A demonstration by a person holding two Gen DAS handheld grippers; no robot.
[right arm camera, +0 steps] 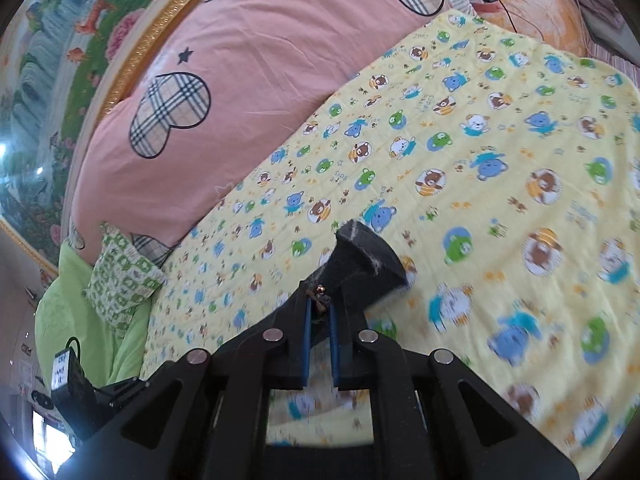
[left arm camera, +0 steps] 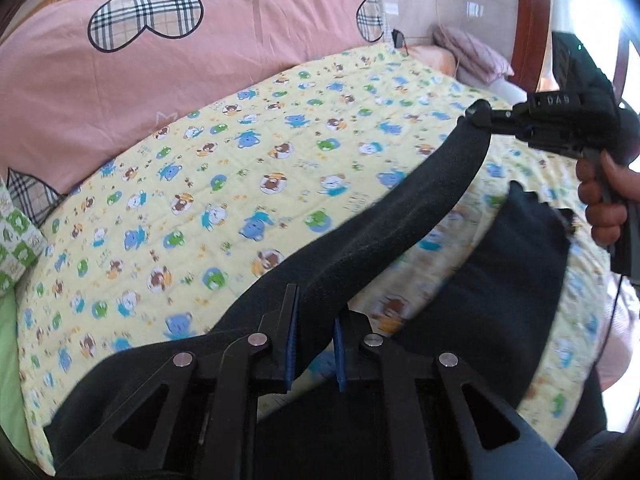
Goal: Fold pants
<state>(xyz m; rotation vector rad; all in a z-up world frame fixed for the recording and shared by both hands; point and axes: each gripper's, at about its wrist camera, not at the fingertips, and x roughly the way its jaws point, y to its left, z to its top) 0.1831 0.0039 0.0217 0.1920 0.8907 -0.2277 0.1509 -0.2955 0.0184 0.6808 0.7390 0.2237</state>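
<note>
A bed's yellow bear-print quilt (left arm camera: 168, 208) carries one pair of dark pants (left arm camera: 400, 216), both ends clamped by two grippers, left gripper (left arm camera: 314, 344) and right gripper (right arm camera: 319, 334).

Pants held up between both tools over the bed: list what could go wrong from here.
1. The right tool pinches only a small corner of the black pants; it could slip free.
2. The hanging part near the left tool may drag and bunch on the yellow bear blanket, spoiling the fold.

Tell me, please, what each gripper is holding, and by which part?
Both hold the black pants: the left gripper pinches one edge, the right gripper a corner end.
</note>
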